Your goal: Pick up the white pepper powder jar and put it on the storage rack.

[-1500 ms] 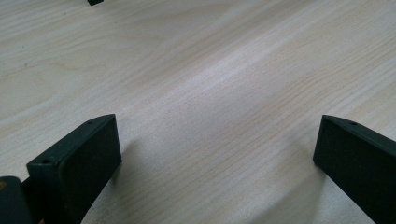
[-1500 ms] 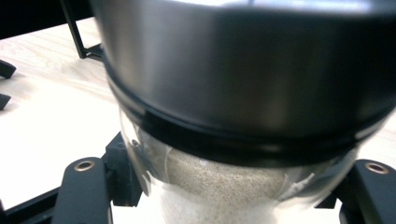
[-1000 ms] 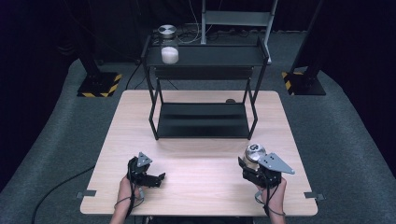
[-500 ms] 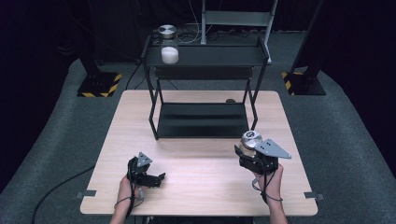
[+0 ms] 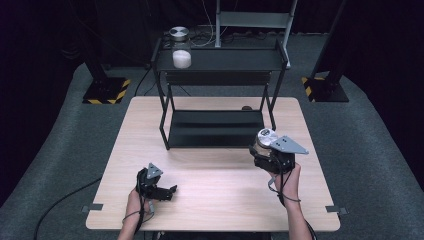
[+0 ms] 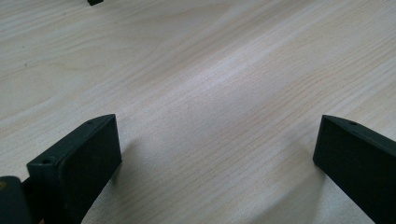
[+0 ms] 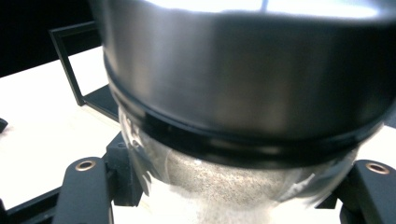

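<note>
The right gripper (image 5: 265,150) holds a glass jar (image 5: 265,138) with a metal lid over the right part of the wooden table (image 5: 215,200), just in front of the right end of the black rack (image 5: 215,127). In the high view the jar sits at the gripper's forward end, its shiny lid turned up toward the camera, and the grey three-cornered plate lies just to its right. In the right gripper view the jar (image 7: 243,116) is very close: the broad brushed-metal lid takes the upper part of the picture, the clear glass body with a pale, grainy filling sits below it, and the two black jaws press against the glass from either side at the bottom corners. The jar is clear of the table, with the light tabletop and a corner of the rack behind it. The left gripper (image 5: 162,191) rests low over the near left part of the table, well apart from the jar; in the left gripper view its jaws stand wide with bare wood between them. A second jar (image 5: 181,52) with white contents stands on the rack's top shelf at the far left.
</note>
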{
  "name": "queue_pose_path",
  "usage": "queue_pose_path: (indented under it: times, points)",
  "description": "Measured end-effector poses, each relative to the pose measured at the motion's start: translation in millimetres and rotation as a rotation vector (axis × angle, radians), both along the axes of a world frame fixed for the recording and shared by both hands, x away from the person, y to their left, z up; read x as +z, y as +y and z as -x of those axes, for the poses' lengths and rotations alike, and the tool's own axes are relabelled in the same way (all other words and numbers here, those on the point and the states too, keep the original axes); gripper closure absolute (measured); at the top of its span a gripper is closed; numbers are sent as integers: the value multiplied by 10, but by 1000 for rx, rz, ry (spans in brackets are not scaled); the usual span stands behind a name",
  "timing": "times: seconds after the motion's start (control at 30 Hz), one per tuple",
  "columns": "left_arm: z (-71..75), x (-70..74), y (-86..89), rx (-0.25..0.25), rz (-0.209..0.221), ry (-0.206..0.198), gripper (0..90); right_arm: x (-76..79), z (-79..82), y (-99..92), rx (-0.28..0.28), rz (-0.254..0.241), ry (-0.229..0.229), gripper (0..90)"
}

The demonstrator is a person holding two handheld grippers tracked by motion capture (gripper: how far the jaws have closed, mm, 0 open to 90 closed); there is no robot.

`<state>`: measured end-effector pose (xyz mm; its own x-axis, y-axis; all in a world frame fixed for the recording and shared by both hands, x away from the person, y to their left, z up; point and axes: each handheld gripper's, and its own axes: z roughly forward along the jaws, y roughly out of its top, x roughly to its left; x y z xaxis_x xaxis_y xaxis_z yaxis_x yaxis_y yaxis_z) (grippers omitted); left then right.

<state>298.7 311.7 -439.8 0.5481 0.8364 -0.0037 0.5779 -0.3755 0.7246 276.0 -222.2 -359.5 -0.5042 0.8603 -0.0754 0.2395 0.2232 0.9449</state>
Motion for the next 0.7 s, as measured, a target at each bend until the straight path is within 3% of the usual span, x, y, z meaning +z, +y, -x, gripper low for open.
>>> queue_pose_path:
  times: [0.7]
  points:
    - [-6,-5,-4,1,3,-1,0,274,-304,54,-4,10,5,299]
